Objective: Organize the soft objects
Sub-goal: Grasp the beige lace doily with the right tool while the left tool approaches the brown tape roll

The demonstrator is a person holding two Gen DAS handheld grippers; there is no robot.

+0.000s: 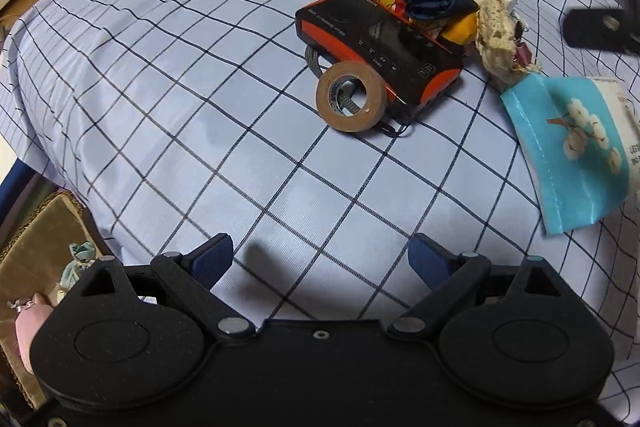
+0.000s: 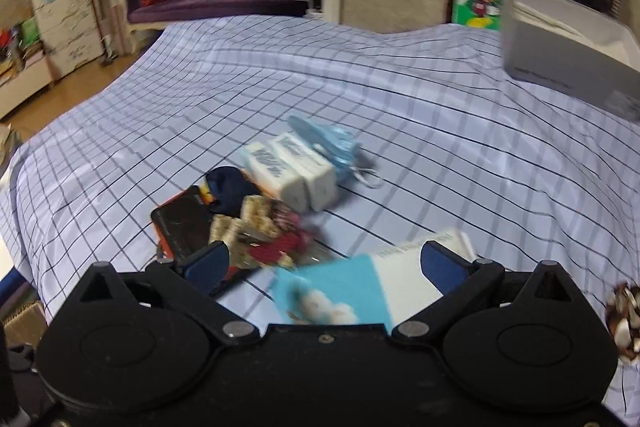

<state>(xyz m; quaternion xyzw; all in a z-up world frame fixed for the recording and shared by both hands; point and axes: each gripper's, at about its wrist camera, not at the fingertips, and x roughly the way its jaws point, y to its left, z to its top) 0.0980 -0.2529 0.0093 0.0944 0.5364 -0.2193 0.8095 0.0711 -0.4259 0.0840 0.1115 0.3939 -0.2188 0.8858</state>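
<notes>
A: Nearest of all is the blue pack with the cotton picture (image 2: 340, 291), lying flat on the bed (image 2: 440, 131) right under the right hand-held gripper (image 2: 325, 265). Its fingers stand wide apart with nothing between them, one pad on each side of the pack.

B: So the right one is the nearer?

A: By a good way. The left hand-held gripper (image 1: 321, 259) is also spread open and empty, over bare checked sheet, and from there the same pack (image 1: 576, 151) lies off to its right and further ahead.

B: Which way does the pack run?

A: In the right view its long side seems to run slantwise, from low left up to the right, roughly across the gap between the fingers. I'd guess the wrist needs a turn so the pads close across the short side. The picture is blurred, so I can't be sure.

B: And beyond it?

A: A heap: a knitted beige piece (image 2: 248, 223), a black and orange device (image 1: 380, 47) with a roll of tape (image 1: 351, 97) leaning on it, a dark blue bow (image 1: 424, 1), then two white tissue packs (image 2: 296, 171). Far right, a grey box (image 2: 572, 59).
</notes>
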